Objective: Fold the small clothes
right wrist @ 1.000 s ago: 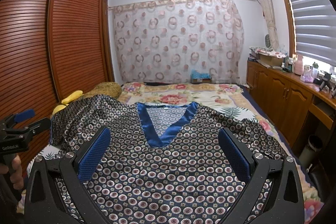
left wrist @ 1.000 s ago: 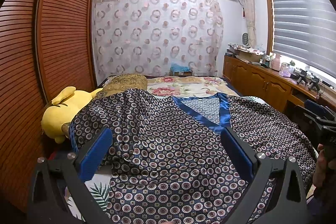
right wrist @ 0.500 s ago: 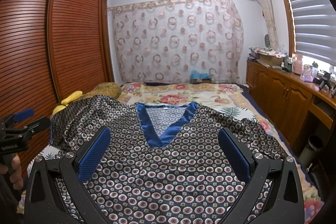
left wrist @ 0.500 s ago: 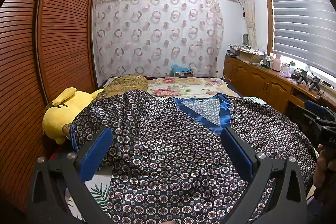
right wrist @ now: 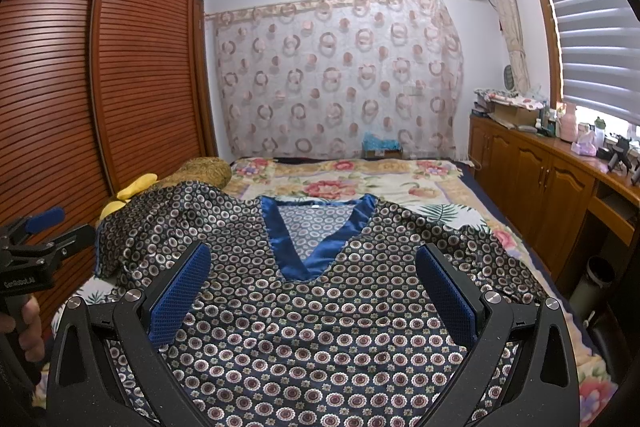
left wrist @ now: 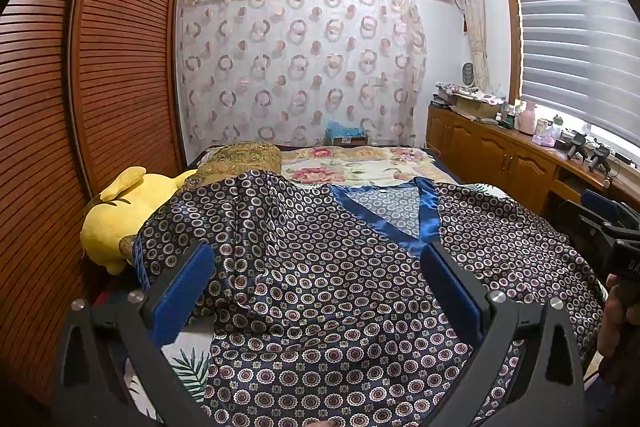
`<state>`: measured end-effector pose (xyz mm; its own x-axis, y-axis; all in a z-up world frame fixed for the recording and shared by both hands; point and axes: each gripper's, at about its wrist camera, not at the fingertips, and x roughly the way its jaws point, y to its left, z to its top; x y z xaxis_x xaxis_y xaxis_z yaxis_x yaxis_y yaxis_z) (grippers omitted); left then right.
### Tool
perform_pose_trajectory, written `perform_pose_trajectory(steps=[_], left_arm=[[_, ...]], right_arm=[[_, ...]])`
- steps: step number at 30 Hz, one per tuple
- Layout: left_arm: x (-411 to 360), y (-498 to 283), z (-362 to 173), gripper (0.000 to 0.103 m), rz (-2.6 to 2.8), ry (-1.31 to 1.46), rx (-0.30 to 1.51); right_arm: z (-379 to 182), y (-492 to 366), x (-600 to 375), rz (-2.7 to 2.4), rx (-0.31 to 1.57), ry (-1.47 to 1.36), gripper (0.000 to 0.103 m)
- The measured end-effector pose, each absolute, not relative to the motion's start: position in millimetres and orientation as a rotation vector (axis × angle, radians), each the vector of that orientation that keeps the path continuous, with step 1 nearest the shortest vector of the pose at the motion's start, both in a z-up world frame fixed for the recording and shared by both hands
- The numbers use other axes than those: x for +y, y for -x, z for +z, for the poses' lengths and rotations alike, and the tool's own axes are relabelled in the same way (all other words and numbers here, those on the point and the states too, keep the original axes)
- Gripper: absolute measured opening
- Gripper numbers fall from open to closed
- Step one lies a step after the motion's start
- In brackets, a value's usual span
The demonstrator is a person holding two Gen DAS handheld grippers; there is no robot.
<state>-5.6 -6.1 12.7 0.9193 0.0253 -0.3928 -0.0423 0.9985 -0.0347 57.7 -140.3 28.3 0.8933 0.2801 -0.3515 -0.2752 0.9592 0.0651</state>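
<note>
1. Left gripper jaws wide apart, empty, above shirt.
2. Shirt flat on bed, collar toward far curtain, long axis runs away from cameras.
3. Right gripper jaws spread, empty.

One patterned top, one yellow plush toy, two grippers — perhaps one pillow.

"GenRobot.AI" reads in white on the left gripper body
</note>
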Motion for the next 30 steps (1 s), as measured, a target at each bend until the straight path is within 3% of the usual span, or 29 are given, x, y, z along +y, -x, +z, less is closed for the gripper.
perform_pose_trajectory(steps=[30], left_arm=[[17, 0, -3, 0.103, 0.045, 0.056, 0.448]], right_arm=[[19, -61, -131, 0.347, 0.395, 0.001, 0.103]])
